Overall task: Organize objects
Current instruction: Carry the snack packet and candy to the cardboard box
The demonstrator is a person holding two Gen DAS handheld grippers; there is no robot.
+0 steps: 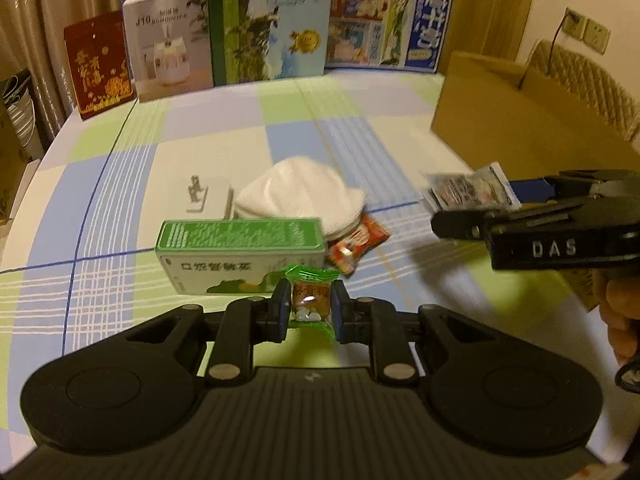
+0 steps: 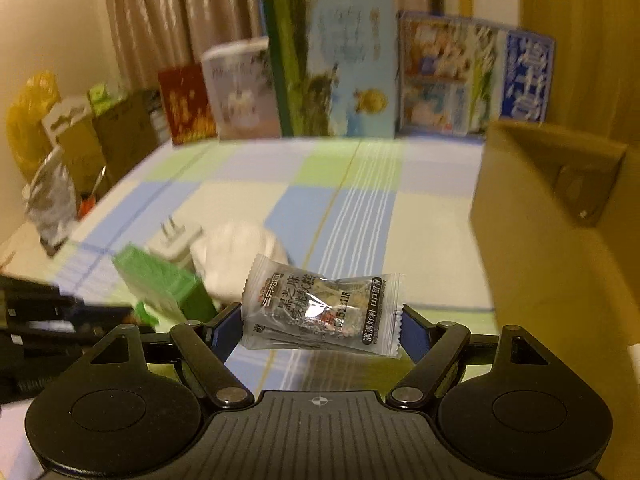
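Above the checked tablecloth (image 1: 208, 136), your left gripper (image 1: 310, 312) pinches a small green-wrapped candy (image 1: 310, 300) between nearly closed pads, glossy film crinkled at both ends. Your right gripper (image 2: 322, 320) clamps a clear crinkly snack packet (image 2: 320, 312) across its width, zigzag edges showing. Below lie a green cardboard box (image 1: 240, 254), a soft white cloth (image 1: 300, 196) and a red sachet (image 1: 358, 244), partly hidden. The right view is blurred.
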